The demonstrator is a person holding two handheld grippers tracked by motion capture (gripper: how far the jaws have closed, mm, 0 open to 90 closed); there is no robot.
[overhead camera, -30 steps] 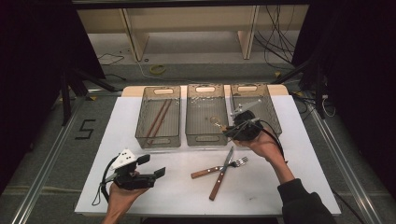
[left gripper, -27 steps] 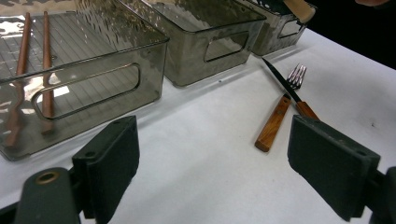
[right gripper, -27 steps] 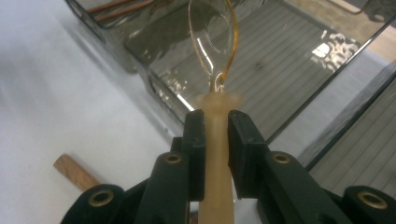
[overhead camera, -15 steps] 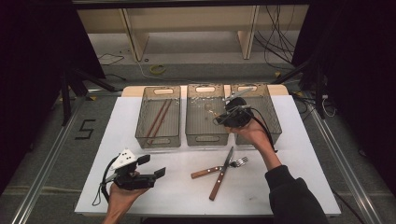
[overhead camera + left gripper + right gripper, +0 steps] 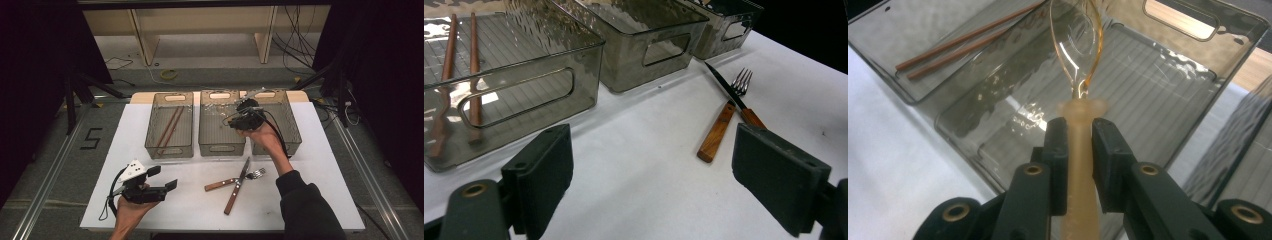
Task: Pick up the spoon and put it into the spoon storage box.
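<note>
My right gripper (image 5: 231, 120) (image 5: 1079, 127) is shut on the beige handle of a spoon (image 5: 1075, 50) with a clear amber-rimmed bowl. It holds the spoon (image 5: 216, 111) over the middle smoky bin (image 5: 220, 148) (image 5: 1168, 115), bowl pointing into it. A wood-handled fork (image 5: 222, 184) (image 5: 719, 130) and a knife (image 5: 235, 192) (image 5: 724, 87) lie crossed on the white table in front of the bins. My left gripper (image 5: 164, 177) (image 5: 659, 165) stands open and empty near the table's front left, pointing towards the cutlery.
The left bin (image 5: 169, 150) (image 5: 524, 95) holds two brown chopsticks (image 5: 169, 127) (image 5: 473, 65). A third bin (image 5: 292, 135) stands at the right. The white table (image 5: 325, 190) ends close behind the bins; cables and frame legs lie beyond.
My right gripper has carried the spoon away from the table's middle, back and to the left, over the middle bin. The left gripper has not moved.
</note>
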